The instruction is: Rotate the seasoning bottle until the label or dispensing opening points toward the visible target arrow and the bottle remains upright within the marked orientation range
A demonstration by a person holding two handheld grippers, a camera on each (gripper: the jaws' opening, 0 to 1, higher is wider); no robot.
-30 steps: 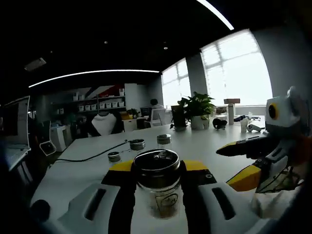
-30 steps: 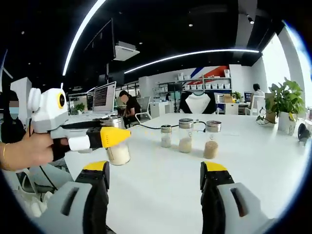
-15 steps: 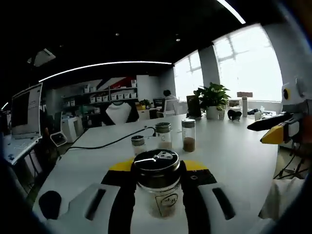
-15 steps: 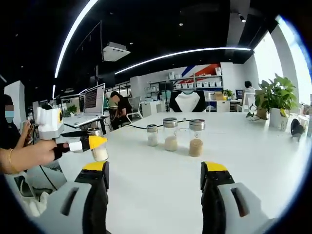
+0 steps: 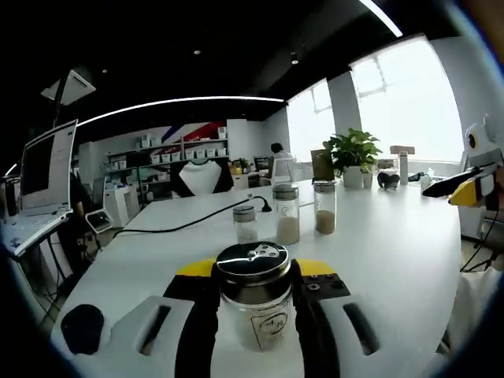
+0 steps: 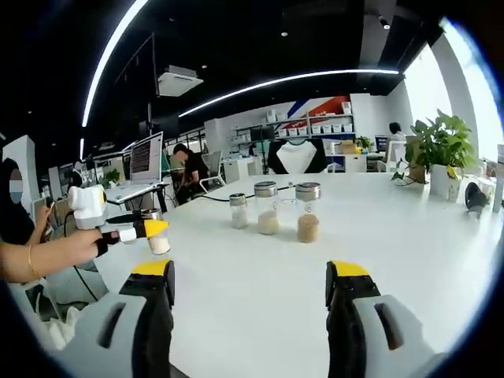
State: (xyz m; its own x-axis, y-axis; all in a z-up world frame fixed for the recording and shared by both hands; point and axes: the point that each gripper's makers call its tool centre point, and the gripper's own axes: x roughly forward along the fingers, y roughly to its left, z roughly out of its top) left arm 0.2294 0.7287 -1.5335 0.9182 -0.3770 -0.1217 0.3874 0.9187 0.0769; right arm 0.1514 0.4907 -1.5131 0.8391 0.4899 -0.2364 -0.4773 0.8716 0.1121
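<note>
A glass seasoning bottle point(image 5: 254, 303) with a black shaker lid and a label facing the camera stands upright between the jaws of my left gripper point(image 5: 254, 293), which is shut on it. In the right gripper view the same bottle point(image 6: 159, 240) shows far left, held by the left gripper point(image 6: 135, 231) in a person's hand point(image 6: 75, 248). My right gripper point(image 6: 248, 283) is open over the white table point(image 6: 260, 291), nothing between its jaws. Its yellow tip point(image 5: 472, 189) enters the left gripper view at the right edge.
Three other seasoning bottles point(image 6: 267, 209) stand in a row mid-table, also seen as bottles point(image 5: 285, 216) ahead of the held one. A black cable point(image 5: 181, 228) crosses the table. A potted plant point(image 6: 441, 150) stands far right; a laptop point(image 5: 43, 185) sits at left.
Both views have pulled back and swung: the row of three bottles now sits nearer the centre in the left gripper view. The right gripper has slid further to that view's edge.
</note>
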